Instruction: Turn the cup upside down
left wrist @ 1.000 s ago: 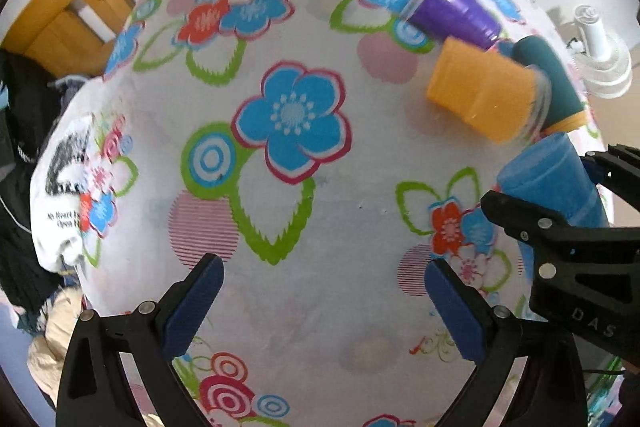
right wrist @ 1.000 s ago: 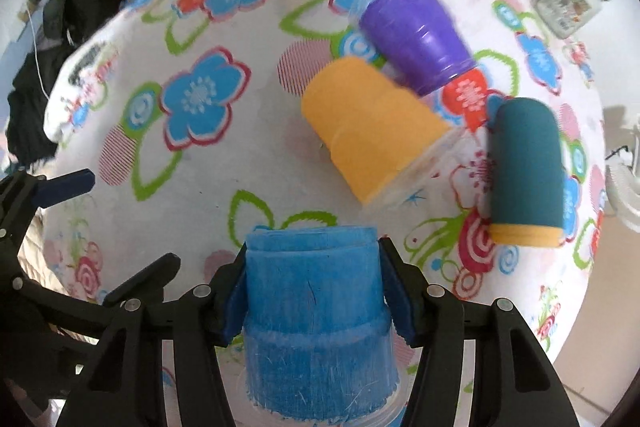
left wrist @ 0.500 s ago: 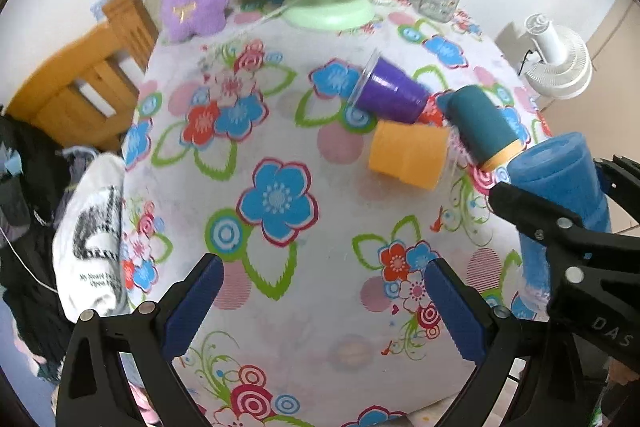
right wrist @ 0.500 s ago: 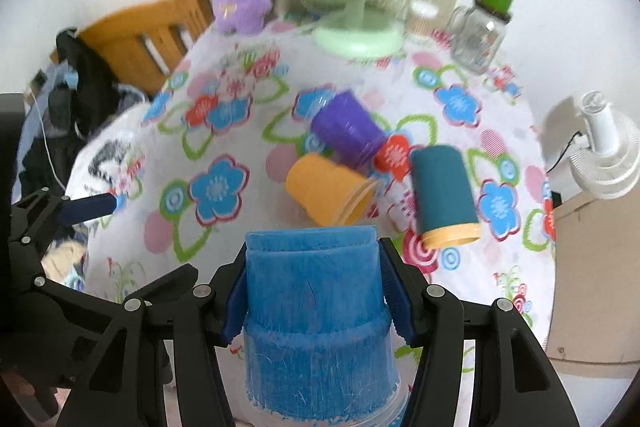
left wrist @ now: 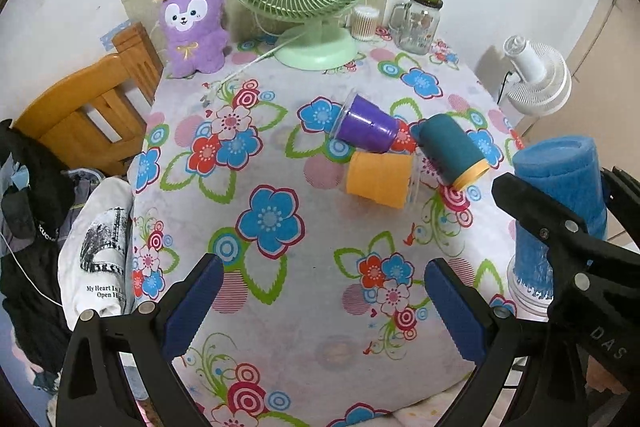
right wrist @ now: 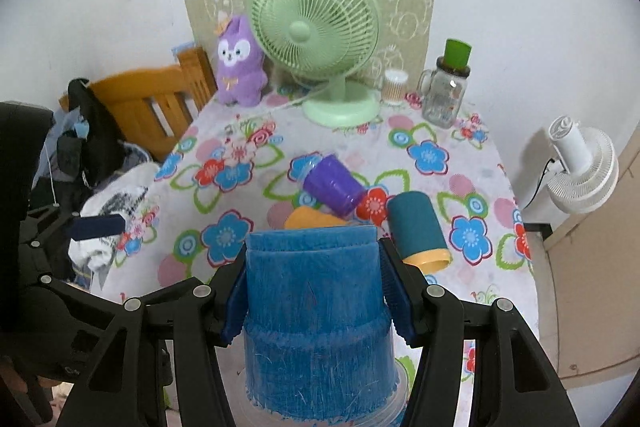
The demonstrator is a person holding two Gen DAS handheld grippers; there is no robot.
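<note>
My right hand-held gripper (right wrist: 314, 291) is clenched on the blue cup (right wrist: 316, 323), its pads pressed against both sides of the felt-covered wall; the closed base points away from the camera and the clear rim sits nearest it. In the left wrist view this cup (left wrist: 560, 203) stands base-up at the right edge of the bench (left wrist: 320, 267). My left hand-held gripper (left wrist: 324, 307) is released, holding nothing. The purple cup (left wrist: 368, 129), orange cup (left wrist: 378, 179) and teal cup (left wrist: 452, 151) lie on their sides, clustered mid-bench.
</note>
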